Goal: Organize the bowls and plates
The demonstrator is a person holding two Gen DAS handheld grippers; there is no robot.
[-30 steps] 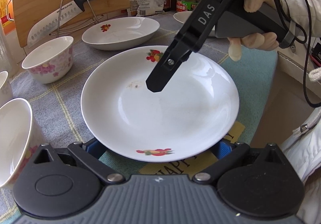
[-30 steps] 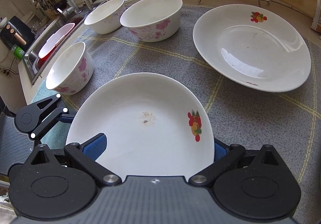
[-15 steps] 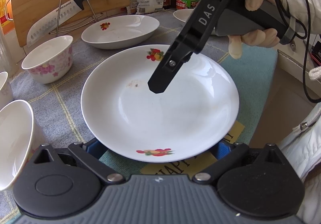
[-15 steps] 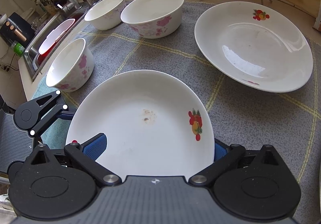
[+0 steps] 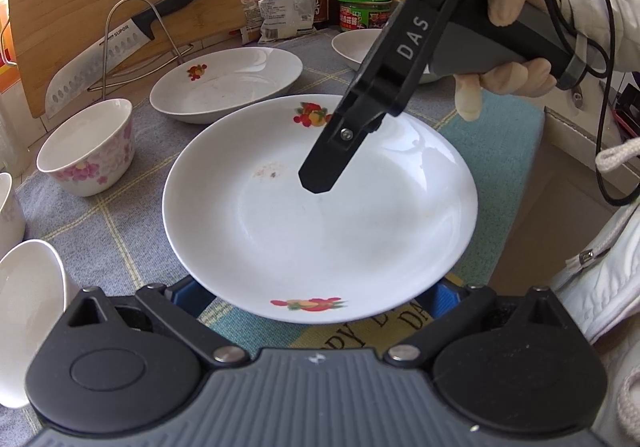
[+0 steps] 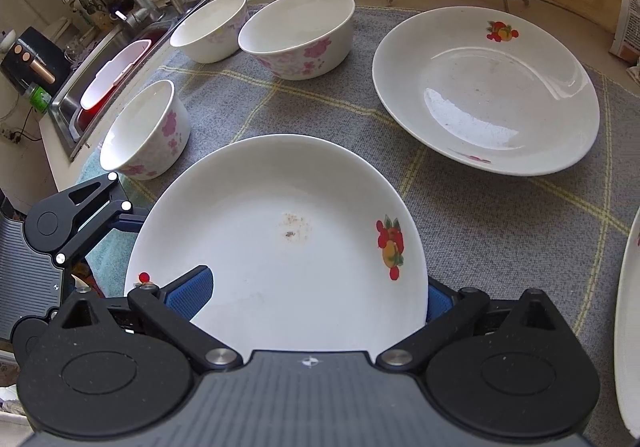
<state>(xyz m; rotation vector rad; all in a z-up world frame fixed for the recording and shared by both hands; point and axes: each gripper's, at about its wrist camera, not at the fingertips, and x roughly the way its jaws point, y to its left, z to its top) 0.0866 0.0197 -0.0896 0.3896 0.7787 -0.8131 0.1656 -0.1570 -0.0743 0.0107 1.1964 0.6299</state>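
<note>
The blue fingers [image 6: 188, 293] of our right gripper [image 6: 308, 295] and left gripper [image 5: 316, 297] stood wide apart around one fruit-printed plate [image 5: 320, 215], which was over the grey checked mat [image 6: 480, 227], near three floral bowls [image 6: 146, 131].

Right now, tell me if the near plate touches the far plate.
Apart: right wrist view shows grey cloth between the near plate and the far plate.
</note>
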